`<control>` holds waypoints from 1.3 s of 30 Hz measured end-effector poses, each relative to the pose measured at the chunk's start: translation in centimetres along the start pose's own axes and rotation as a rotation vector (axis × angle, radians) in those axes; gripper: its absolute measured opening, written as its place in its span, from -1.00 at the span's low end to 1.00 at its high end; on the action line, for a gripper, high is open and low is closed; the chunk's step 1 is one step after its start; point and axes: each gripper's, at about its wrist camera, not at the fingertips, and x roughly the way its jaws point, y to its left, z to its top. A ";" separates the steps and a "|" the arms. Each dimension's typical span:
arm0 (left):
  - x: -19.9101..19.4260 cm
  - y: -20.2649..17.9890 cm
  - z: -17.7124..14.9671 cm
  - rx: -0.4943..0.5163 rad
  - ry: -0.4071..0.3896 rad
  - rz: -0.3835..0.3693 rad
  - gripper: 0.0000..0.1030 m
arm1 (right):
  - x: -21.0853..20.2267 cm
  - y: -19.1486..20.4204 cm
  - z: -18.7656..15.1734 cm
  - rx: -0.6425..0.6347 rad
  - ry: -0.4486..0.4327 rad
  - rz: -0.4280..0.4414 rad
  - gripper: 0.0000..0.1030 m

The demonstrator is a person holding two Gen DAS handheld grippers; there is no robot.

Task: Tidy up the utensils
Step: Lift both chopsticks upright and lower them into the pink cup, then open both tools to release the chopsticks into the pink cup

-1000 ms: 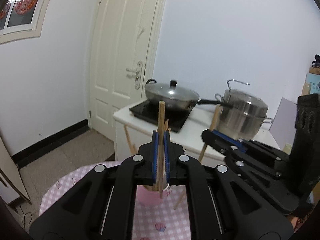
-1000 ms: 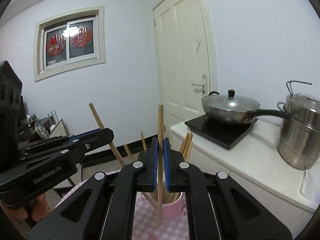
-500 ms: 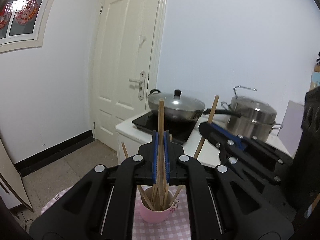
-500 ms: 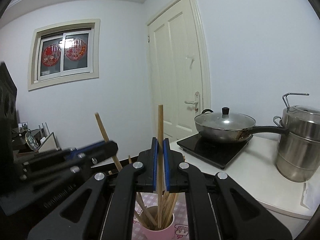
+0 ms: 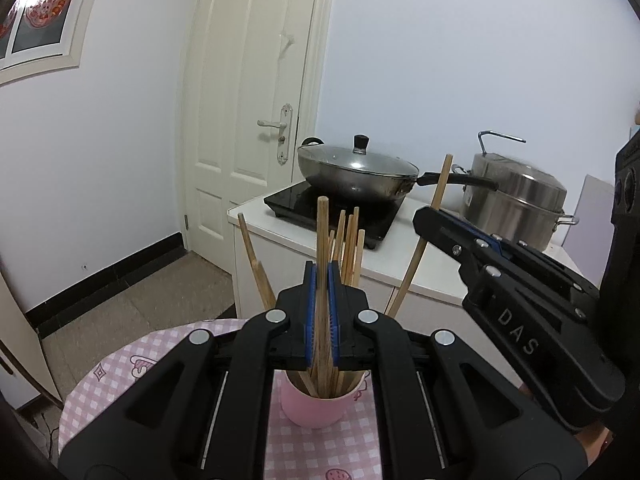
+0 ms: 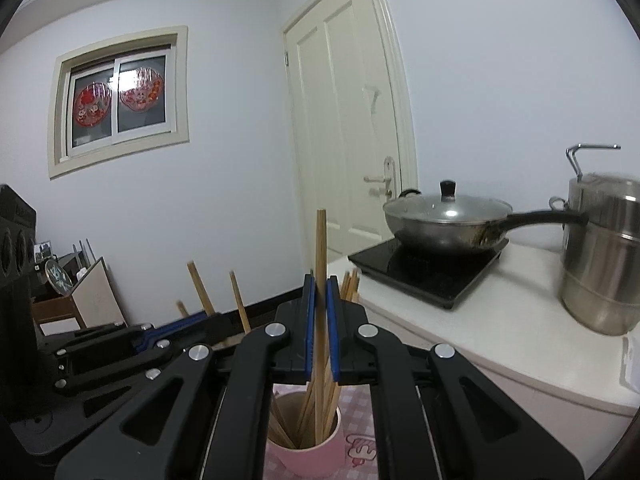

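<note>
A pink cup (image 5: 314,406) with several wooden chopsticks in it stands on the pink checked tablecloth (image 5: 120,376); it also shows in the right wrist view (image 6: 308,454). My left gripper (image 5: 321,272) is shut on an upright chopstick (image 5: 322,232) whose lower end is inside the cup. My right gripper (image 6: 320,284) is shut on another upright chopstick (image 6: 320,248), its lower end also in the cup. The right gripper (image 5: 434,218) shows at the right of the left wrist view, the left gripper (image 6: 208,320) at the left of the right wrist view.
A white counter (image 5: 400,272) behind the table holds a black induction hob (image 5: 332,212), a lidded wok (image 5: 356,168) and a steel pot (image 5: 516,204). A white door (image 5: 256,100) and a window (image 6: 120,96) are on the far walls.
Both grippers have come down over the cup, and the held chopsticks have gone down into it. The two grippers are closer together.
</note>
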 end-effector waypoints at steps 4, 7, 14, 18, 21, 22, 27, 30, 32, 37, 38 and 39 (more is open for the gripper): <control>-0.1 0.0 -0.3 0.004 0.001 -0.012 -0.88 | 0.3 0.0 -1.0 0.000 0.033 0.002 -0.92; -0.1 -0.2 -0.4 0.021 0.006 -0.007 -0.88 | 0.6 -0.1 -1.7 0.006 0.056 0.003 -0.92; -0.2 0.0 -0.6 0.021 0.023 -0.007 -0.88 | 1.1 -0.2 -3.4 0.017 0.109 0.005 -0.91; 0.0 -0.2 -0.4 0.024 0.044 -0.010 -0.87 | 1.2 -0.3 -4.0 0.027 0.127 0.000 -0.91; 0.0 -0.3 -0.3 0.020 0.062 -0.025 -0.87 | 1.2 -0.3 -4.2 0.030 0.144 0.000 -0.90; 0.0 -0.4 -0.4 0.021 0.066 -0.025 -0.87 | 1.2 -0.3 -4.3 0.031 0.145 -0.002 -0.90; -0.1 -0.5 -0.4 0.022 0.078 -0.027 -0.86 | 0.8 -0.3 -4.6 0.040 0.152 -0.001 -0.89; -0.3 -0.7 -0.4 0.026 0.088 -0.031 -0.51 | 0.3 -0.3 -4.6 0.051 0.159 0.005 -0.83; -0.8 -0.7 -0.4 0.019 0.065 -0.027 0.05 | 0.0 -0.3 -4.6 0.058 0.158 0.004 -0.74; -1.7 -1.2 -0.1 0.034 0.054 -0.023 0.06 | -0.9 -0.2 -4.6 0.061 0.158 -0.003 -0.43; -1.9 -1.1 -0.1 0.033 0.054 -0.024 0.06 | -1.0 -0.1 -4.6 0.062 0.158 -0.003 -0.41; -2.2 -1.1 -0.1 0.032 0.054 -0.025 0.06 | -1.1 -0.1 -4.6 0.065 0.160 -0.003 -0.39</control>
